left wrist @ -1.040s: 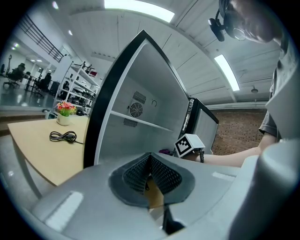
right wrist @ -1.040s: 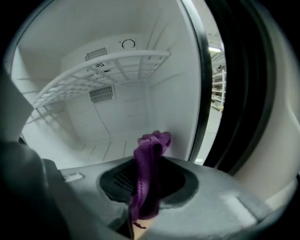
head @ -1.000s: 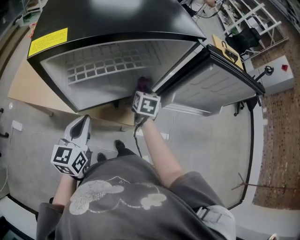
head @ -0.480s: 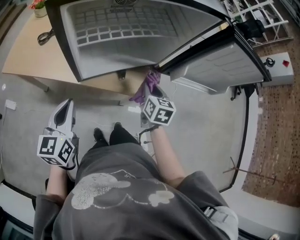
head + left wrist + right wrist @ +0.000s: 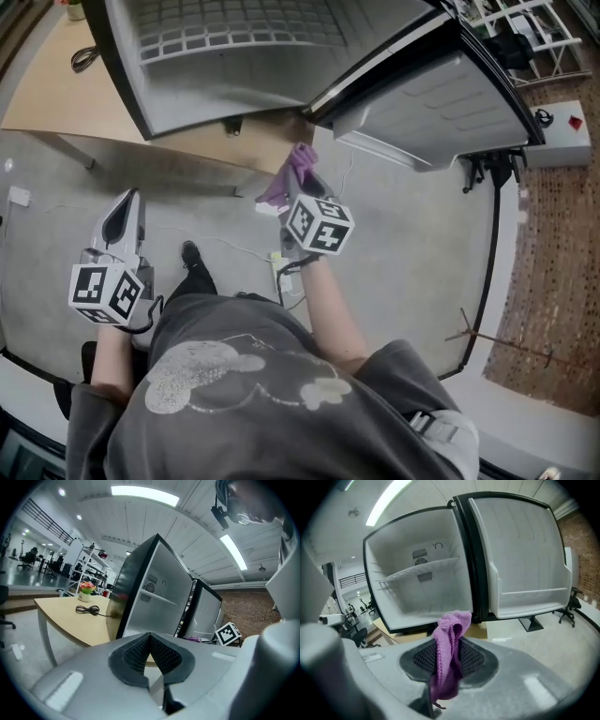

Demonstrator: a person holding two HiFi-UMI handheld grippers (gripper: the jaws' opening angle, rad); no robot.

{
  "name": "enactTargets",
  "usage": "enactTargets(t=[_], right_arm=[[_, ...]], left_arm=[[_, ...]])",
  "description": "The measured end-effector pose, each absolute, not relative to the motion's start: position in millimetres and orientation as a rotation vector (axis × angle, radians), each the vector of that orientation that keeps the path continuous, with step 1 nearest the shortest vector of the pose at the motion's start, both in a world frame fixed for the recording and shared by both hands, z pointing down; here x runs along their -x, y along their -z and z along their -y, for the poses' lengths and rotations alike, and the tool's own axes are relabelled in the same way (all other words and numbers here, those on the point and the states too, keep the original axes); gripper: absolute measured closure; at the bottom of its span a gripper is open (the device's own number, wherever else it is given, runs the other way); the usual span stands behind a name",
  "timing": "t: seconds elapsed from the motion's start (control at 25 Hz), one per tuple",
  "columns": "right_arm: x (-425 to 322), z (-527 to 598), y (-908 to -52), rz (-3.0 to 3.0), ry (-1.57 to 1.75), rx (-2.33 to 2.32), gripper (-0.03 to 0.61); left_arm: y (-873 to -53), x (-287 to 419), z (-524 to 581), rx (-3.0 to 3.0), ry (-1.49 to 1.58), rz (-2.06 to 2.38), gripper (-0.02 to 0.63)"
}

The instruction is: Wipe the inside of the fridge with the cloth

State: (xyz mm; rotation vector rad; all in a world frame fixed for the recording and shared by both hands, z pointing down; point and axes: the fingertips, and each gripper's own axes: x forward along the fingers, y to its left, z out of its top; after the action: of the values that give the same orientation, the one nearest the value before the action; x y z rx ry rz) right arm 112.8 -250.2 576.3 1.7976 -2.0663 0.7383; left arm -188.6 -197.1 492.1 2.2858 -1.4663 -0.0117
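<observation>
The small fridge (image 5: 234,56) (image 5: 417,588) stands on a wooden table with its door (image 5: 441,103) (image 5: 525,559) swung open to the right. Its white inside holds a wire shelf (image 5: 417,571). My right gripper (image 5: 302,190) (image 5: 447,660) is shut on a purple cloth (image 5: 291,173) (image 5: 449,648), held in front of the fridge and outside it. The cloth sticks up between the jaws. My left gripper (image 5: 124,211) (image 5: 151,656) hangs low at the left, shut with nothing in it, clear of the fridge.
The wooden table (image 5: 56,103) (image 5: 70,618) carries a black cable (image 5: 87,610) and a flower pot (image 5: 85,592). A power strip and cords (image 5: 277,262) lie on the grey floor by my feet. A grey box with a red button (image 5: 562,131) stands at the right.
My right gripper has drawn back out of the fridge with the purple cloth and now hangs in front of it. The head view has tilted down, and the left gripper has shifted little.
</observation>
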Motion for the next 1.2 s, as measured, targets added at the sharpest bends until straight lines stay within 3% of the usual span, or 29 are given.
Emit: enactTargets(t=[0.48, 1.2], right_arm=[[-201.2, 93.4, -580.0, 2.194, -0.807, -1.691, 0.489], [-177.3, 0.8, -572.0, 2.398, -0.774, -1.387, 0.489]], left_arm=[[-483.1, 78.8, 57.2, -2.291, -0.007, 1.537, 0.595], [-455.1, 41.0, -70.2, -2.253, 0.017, 1.632, 0.595]])
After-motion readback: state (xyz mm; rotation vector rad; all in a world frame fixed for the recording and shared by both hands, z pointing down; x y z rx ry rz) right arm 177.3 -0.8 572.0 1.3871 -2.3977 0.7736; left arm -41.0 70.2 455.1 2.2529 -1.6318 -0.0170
